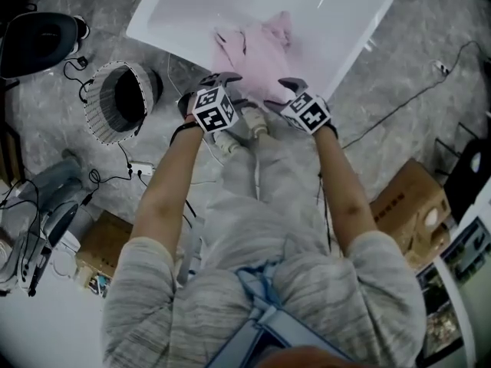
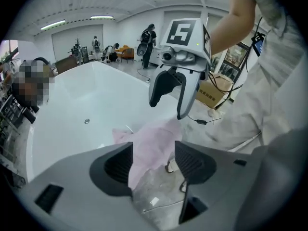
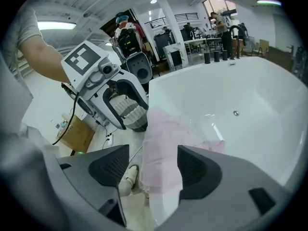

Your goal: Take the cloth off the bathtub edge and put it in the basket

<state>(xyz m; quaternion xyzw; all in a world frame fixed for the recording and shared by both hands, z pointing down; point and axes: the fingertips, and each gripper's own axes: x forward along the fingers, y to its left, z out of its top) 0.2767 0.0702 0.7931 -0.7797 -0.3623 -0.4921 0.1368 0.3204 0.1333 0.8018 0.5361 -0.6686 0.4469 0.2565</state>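
A pink cloth (image 1: 261,52) hangs over the near edge of the white bathtub (image 1: 153,31), part inside and part down the outer wall. My left gripper (image 1: 219,83) and right gripper (image 1: 282,95) hover side by side just in front of the cloth's lower hem, both open and empty. In the left gripper view the cloth (image 2: 154,146) lies beyond the gap between my spread jaws, with the right gripper (image 2: 167,108) above it. The right gripper view shows the cloth (image 3: 166,143) ahead of its own spread jaws. A round wire basket (image 1: 119,102) stands on the floor to the left.
Cables and a power strip (image 1: 142,169) lie on the grey floor by the basket. Cardboard boxes (image 1: 410,202) sit at the right, and equipment (image 1: 34,41) at the far left. The person's feet (image 1: 242,129) stand close to the tub. People stand in the room behind.
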